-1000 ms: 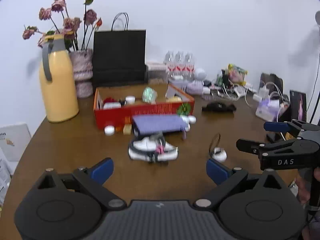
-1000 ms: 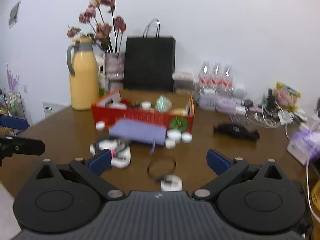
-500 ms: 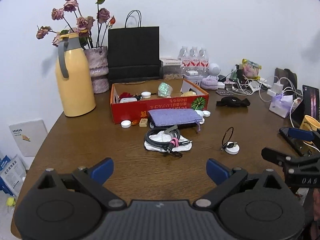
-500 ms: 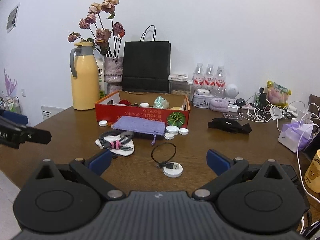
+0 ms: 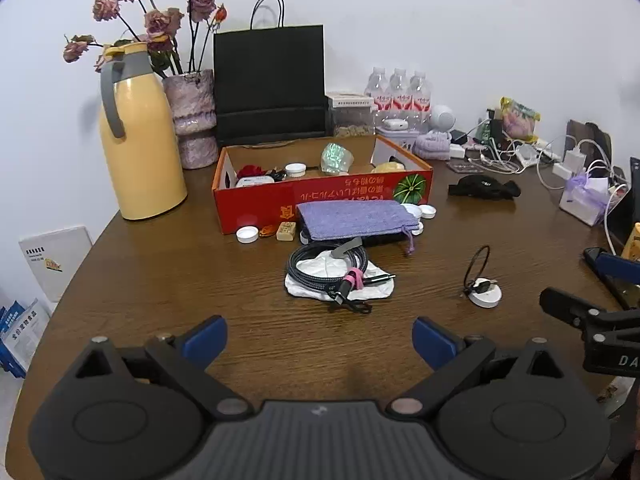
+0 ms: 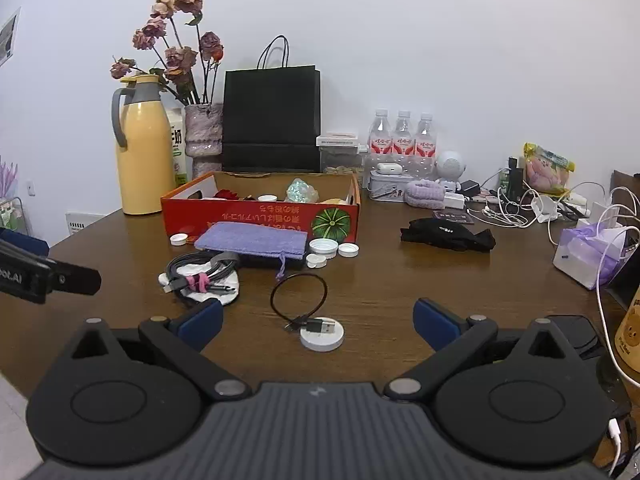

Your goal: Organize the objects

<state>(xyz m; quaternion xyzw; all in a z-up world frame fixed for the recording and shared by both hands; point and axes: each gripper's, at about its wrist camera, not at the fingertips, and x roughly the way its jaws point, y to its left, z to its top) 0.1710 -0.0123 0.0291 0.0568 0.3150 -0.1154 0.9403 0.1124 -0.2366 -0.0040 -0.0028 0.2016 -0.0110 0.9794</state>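
Observation:
An open red cardboard box [image 5: 320, 196] [image 6: 260, 216] with several small items inside stands mid-table. Against its front leans a purple pouch [image 5: 354, 219] [image 6: 254, 239]. Nearer me a coiled black cable [image 5: 332, 268] [image 6: 200, 272] lies on a white cloth, and a white round charger puck [image 5: 485, 297] [image 6: 322, 335] with a looped black cord rests to the right of it. White bottle caps [image 5: 247, 234] [image 6: 323, 247] are scattered by the box. My left gripper [image 5: 319, 340] and my right gripper [image 6: 316, 322] are both open, held low over the near table edge, with nothing between the fingers.
Behind the box stand a yellow thermos jug [image 5: 138, 136], a vase of dried roses [image 5: 192, 120], a black paper bag [image 5: 270, 84] and water bottles [image 5: 400, 94]. Chargers and cables [image 6: 528, 204], a black fabric item [image 6: 446, 234] and a white-purple gift box [image 6: 588, 252] crowd the right side.
Both grippers have pulled back and steadied, so the table objects look farther off and sharp. Nothing on the table has moved and both grippers remain open.

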